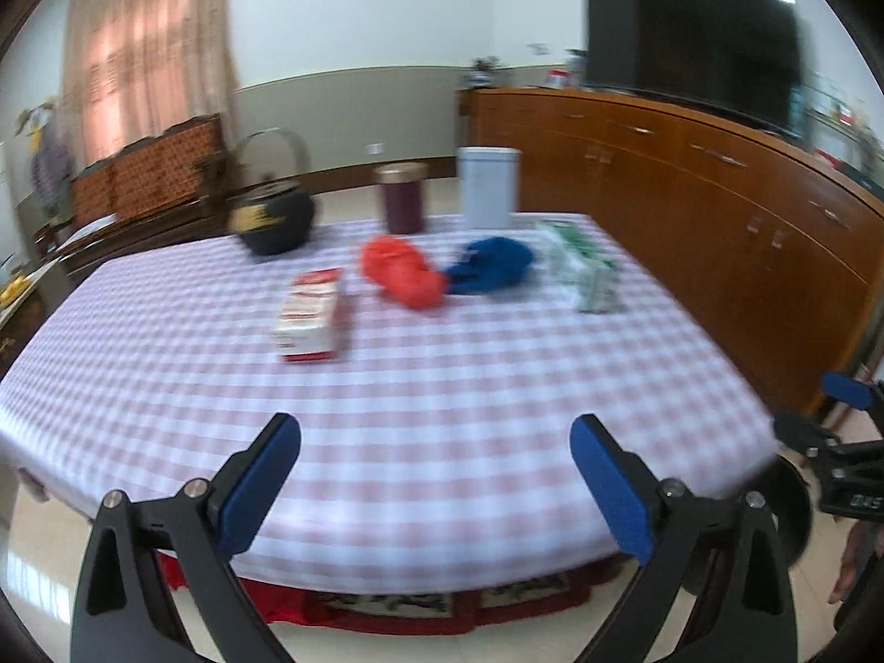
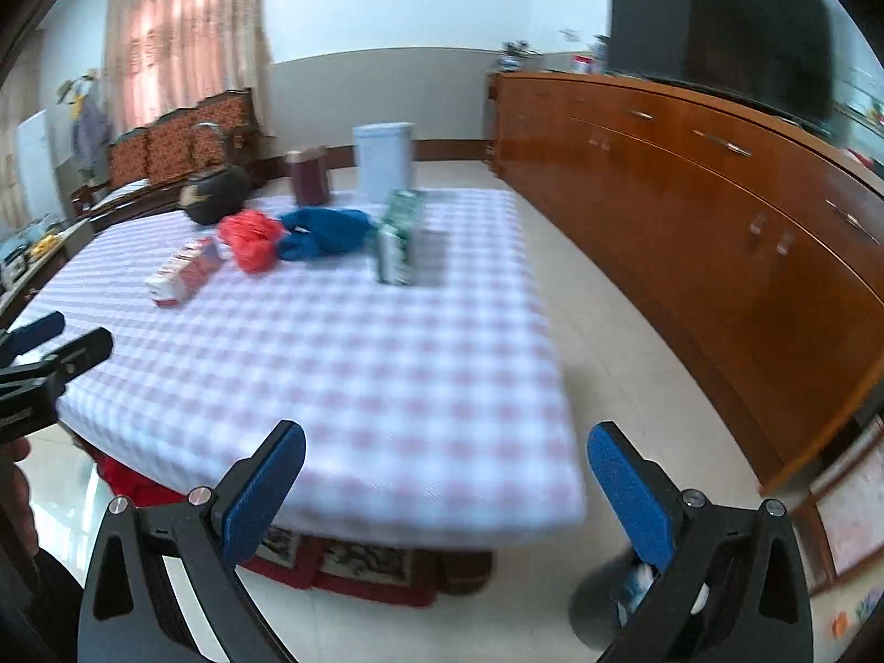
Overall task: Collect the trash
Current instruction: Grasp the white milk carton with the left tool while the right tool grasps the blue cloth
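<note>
On the checked tablecloth (image 1: 420, 398) (image 2: 353, 353) lie a red-and-white carton (image 1: 310, 314) (image 2: 182, 272), a crumpled red bag (image 1: 402, 272) (image 2: 250, 237), a crumpled blue bag (image 1: 489, 265) (image 2: 325, 233) and a green-and-white carton (image 1: 585, 272) (image 2: 398, 237). My left gripper (image 1: 436, 469) is open over the table's near edge, far short of them. My right gripper (image 2: 446, 478) is open at the table's near right corner. Both hold nothing. The right gripper (image 1: 845, 442) shows at the left view's right edge.
At the table's far side stand a black kettle (image 1: 272, 218), a maroon jar (image 1: 402, 196) and a white canister (image 1: 489, 185). A long wooden sideboard (image 2: 718, 210) with a dark TV (image 2: 718, 27) runs along the right. A dark round bin (image 2: 608, 602) sits on the tiled floor.
</note>
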The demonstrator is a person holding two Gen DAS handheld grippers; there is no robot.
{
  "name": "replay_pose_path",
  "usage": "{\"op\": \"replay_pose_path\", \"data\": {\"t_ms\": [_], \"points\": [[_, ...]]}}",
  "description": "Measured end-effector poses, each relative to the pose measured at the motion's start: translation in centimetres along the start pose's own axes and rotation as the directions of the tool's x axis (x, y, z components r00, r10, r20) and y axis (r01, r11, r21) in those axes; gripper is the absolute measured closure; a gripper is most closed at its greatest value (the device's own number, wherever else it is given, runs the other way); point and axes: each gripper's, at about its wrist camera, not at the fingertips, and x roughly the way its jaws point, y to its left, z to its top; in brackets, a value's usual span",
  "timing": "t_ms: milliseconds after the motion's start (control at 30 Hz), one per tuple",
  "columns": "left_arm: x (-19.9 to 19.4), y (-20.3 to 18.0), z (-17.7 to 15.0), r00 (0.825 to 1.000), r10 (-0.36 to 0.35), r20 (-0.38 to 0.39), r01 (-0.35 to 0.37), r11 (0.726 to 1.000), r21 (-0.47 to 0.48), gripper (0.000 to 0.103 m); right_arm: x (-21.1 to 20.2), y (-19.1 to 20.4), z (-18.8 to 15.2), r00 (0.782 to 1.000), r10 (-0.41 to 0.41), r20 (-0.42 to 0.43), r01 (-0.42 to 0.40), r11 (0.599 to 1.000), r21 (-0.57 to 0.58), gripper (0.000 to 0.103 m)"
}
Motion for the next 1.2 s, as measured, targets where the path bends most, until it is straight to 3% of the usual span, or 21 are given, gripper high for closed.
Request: {"op": "replay_pose_path", "data": {"t_ms": [167, 467, 700, 933, 1133, 1200], "points": [[2.9, 4.3, 1.0, 0.996, 0.086, -0.021, -0.087, 0.994, -0.061, 0.005, 3.4, 4.3, 3.8, 0.997, 0.073, 0.018, -0.071, 0.995, -0.066, 0.000], [9.6, 8.2, 3.3, 0.992, 0.106, -0.075, -0.113, 0.989, -0.097, 0.008, 12.0, 8.5, 9.4, 0.992, 0.120, -0.023, -0.122, 0.987, -0.105, 0.009], [13.6, 8.8, 4.9, 0.989, 0.074, -0.129, -0.088, 0.990, -0.107, 0.021, 17.5, 9.9, 12.8, 0.992, 0.108, -0.066, -0.115, 0.986, -0.124, 0.009], [17.1, 8.9, 5.8, 0.978, 0.042, -0.202, -0.066, 0.991, -0.112, 0.048, 22.9, 10.4, 15.2, 0.988, 0.089, -0.129, -0.105, 0.986, -0.128, 0.010], [17.6, 8.5, 6.4, 0.981, 0.002, -0.192, -0.025, 0.993, -0.119, 0.052, 24.9, 10.9, 15.2, 0.979, 0.096, -0.178, -0.121, 0.983, -0.135, 0.038], [17.5, 8.3, 6.5, 0.984, 0.005, -0.176, -0.023, 0.994, -0.106, 0.052, 24.7, 11.2, 15.2, 0.979, 0.111, -0.173, -0.138, 0.979, -0.150, 0.060]]}}
